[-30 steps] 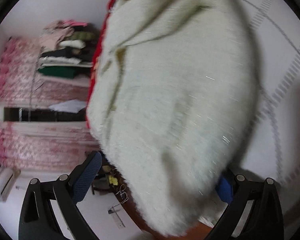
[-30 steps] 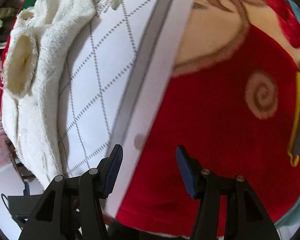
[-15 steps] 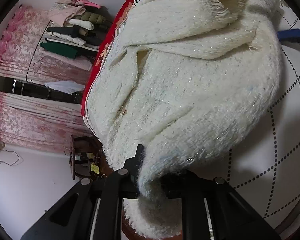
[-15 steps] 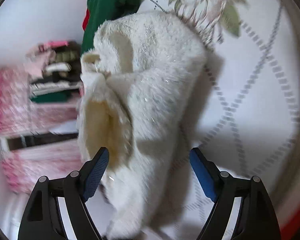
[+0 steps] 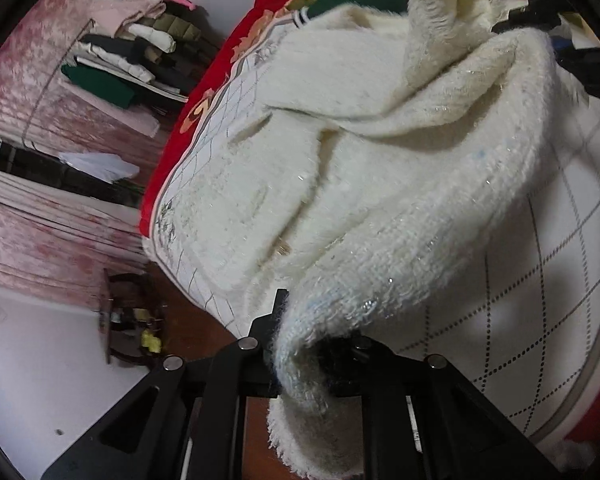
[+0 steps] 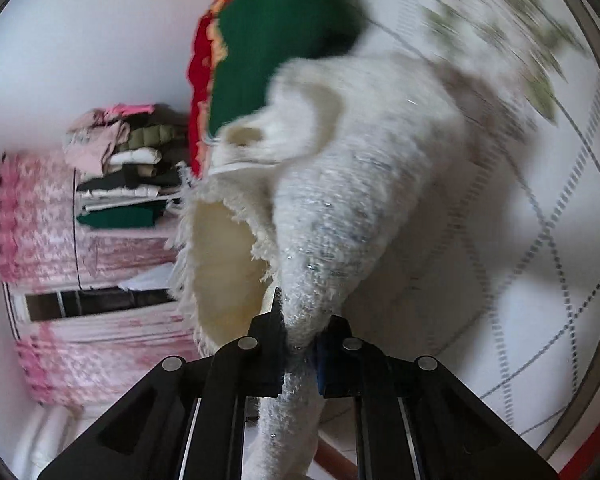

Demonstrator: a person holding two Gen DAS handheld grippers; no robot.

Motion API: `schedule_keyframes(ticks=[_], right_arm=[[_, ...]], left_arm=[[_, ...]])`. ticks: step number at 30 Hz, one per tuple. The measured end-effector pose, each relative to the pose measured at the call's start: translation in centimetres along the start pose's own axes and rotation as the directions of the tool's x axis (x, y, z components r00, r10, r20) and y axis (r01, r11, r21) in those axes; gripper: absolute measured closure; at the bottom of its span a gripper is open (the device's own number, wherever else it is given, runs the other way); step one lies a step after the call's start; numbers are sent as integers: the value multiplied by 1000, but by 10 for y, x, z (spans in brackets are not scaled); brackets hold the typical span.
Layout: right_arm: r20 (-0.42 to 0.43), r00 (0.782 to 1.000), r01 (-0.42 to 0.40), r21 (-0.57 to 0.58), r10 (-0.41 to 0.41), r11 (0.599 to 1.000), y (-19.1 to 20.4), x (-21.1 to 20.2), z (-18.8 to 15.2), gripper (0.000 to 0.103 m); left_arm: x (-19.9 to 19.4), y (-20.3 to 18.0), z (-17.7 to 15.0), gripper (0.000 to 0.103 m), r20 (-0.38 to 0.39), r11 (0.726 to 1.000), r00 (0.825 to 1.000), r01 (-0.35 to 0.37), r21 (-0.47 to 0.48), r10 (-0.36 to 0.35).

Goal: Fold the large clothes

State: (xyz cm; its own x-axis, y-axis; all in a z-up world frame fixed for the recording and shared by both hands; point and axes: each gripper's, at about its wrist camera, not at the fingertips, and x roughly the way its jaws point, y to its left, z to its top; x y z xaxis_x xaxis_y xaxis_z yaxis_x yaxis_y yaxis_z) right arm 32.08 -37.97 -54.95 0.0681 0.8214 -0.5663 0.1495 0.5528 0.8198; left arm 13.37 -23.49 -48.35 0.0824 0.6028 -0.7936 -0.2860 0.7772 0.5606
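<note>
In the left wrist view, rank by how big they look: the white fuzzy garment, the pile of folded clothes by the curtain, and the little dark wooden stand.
1. White fuzzy garment, though it lies closest to the camera.
2. Pile of folded clothes.
3. Dark wooden stand, only somewhat smaller than the pile.

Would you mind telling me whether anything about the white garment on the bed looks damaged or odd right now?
The white fuzzy sweater lies bunched, not flat, on the quilted bed cover. One opening has a ragged, fringed edge; whether that is wear or styling is unclear. Part of the sweater hangs over the bed's edge.
</note>
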Motion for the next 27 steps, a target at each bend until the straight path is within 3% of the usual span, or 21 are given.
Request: schedule_keyframes(ticks=[5,12,17,21,27], right_arm=[[31,995,93,-85,-91,992,80,4,-3,92],[67,968,251,-189,-242,949,198,90,9,92],[79,921,388,-288,-382,876,265,189,24,92],[45,876,466,-338,-480,818,282,265,33,92],[3,801,551,-393,-598,736,293,360,44,92]], left_arm=[[14,73,26,92,5,989,990,141,-48,-141],[89,168,76,91,10,958,964,266,-104,-267],[165,221,107,90,-20,930,941,329,-167,-337],[225,250,120,86,-70,901,919,362,-240,-388],[303,259,128,85,-140,896,908,348,-276,-396]])
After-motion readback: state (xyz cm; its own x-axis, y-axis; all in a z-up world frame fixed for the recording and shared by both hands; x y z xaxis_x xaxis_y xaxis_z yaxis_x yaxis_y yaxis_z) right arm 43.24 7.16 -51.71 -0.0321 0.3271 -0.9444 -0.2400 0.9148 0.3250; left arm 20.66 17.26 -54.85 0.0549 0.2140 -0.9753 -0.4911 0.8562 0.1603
